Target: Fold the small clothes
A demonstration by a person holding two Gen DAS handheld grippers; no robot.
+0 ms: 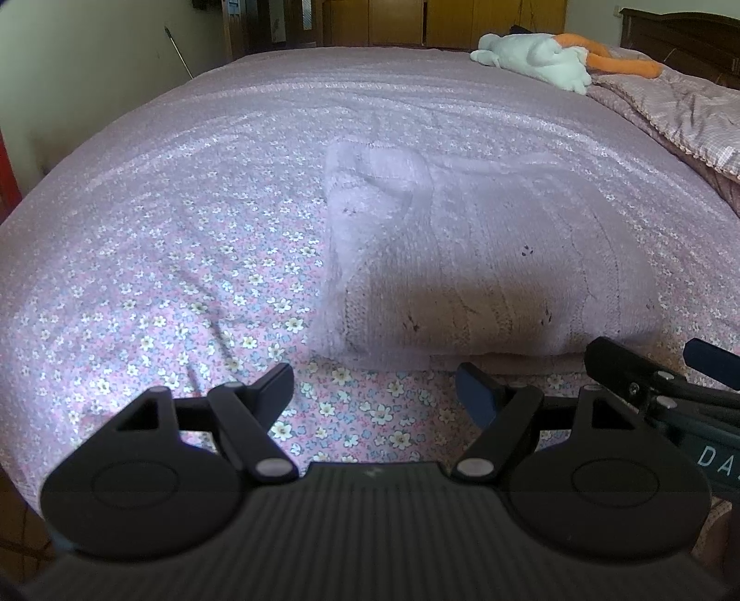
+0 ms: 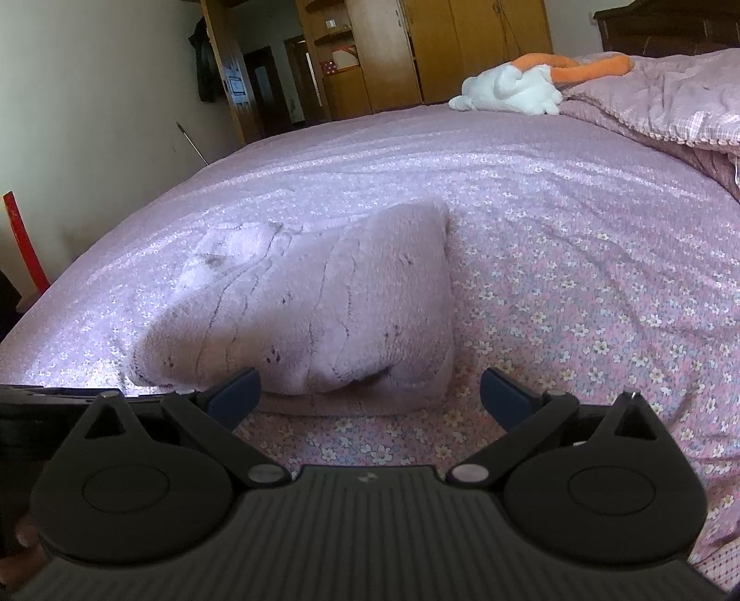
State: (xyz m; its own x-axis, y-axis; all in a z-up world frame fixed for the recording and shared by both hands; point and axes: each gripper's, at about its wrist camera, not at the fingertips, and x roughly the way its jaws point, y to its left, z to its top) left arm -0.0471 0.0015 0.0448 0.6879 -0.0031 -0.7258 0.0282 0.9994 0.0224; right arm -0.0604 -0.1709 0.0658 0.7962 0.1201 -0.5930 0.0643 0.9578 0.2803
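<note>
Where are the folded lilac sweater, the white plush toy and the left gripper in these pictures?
folded lilac sweater (image 1: 485,259): left wrist view, middle of its top face.
white plush toy (image 2: 513,90): right wrist view, its body.
left gripper (image 1: 374,388): left wrist view, midway between its open fingertips.

Floral-sheeted bed (image 2: 578,259), pale wall (image 2: 115,115), wooden wardrobe (image 2: 462,51), dark headboard (image 1: 684,32), soft daylight.

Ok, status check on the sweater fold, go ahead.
Left gripper open, empty. Right gripper open, empty. Lilac knit sweater folded on the floral bedsheet, just ahead of both. Nothing in the way; plush toy far off.
</note>
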